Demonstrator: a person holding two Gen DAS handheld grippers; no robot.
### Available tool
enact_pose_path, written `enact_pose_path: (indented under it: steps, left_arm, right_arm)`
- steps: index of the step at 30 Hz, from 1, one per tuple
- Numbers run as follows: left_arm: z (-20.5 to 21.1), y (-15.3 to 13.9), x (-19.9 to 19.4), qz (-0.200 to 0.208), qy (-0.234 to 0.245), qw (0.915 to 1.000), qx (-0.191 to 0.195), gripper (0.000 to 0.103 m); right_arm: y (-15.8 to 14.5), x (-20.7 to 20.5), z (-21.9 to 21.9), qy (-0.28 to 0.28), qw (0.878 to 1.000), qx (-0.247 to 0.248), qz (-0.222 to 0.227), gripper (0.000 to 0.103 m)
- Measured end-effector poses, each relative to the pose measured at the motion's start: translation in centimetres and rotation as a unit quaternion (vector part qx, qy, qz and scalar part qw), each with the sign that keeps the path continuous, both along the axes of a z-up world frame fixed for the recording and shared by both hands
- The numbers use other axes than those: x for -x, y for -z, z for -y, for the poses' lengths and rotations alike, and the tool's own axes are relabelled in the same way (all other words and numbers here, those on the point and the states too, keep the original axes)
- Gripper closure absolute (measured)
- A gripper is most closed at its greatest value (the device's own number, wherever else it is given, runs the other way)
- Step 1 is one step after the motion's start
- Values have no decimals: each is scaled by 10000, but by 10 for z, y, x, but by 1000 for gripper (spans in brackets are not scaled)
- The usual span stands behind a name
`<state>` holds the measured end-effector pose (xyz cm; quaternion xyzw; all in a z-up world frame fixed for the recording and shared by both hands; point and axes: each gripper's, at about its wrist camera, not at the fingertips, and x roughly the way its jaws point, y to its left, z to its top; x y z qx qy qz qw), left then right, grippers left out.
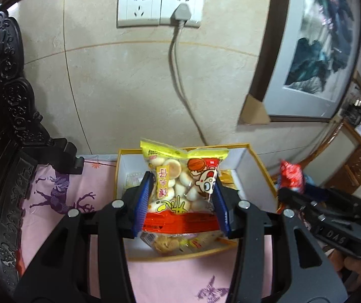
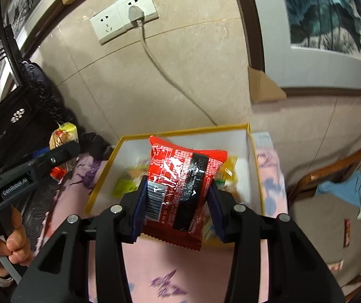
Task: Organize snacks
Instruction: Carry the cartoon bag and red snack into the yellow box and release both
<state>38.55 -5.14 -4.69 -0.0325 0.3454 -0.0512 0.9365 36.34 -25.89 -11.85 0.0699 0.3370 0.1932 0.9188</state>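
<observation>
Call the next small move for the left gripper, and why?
Probably lower and open. The left gripper is shut on the yellow biscuit bag, held over the yellow-rimmed box where other snacks already lie. The right gripper holds the red packet over the same box, so releasing one at a time seems safer.

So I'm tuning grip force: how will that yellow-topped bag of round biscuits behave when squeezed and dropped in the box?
The biscuit bag, clamped in the left tongs, is thin, glossy film, so it probably crumples and may slip. The puffy biscuits look light but crushable; squeeze gently. It stands upright over the yellow-rimmed box and will likely flop flat on release.
</observation>
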Motion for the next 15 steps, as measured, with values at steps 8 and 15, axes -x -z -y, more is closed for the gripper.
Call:
enact_pose_path:
  steps: [8,15]
  left_arm:
    - [-6,21,-27,-225,-264,9993,-158,48]
    - [1,21,-26,-399,-384,9969,-556,2]
  right_arm:
    - [13,-32,-10,-41,9995,227,-229,54]
    - [33,-35,-13,146,9946,674,-778,1]
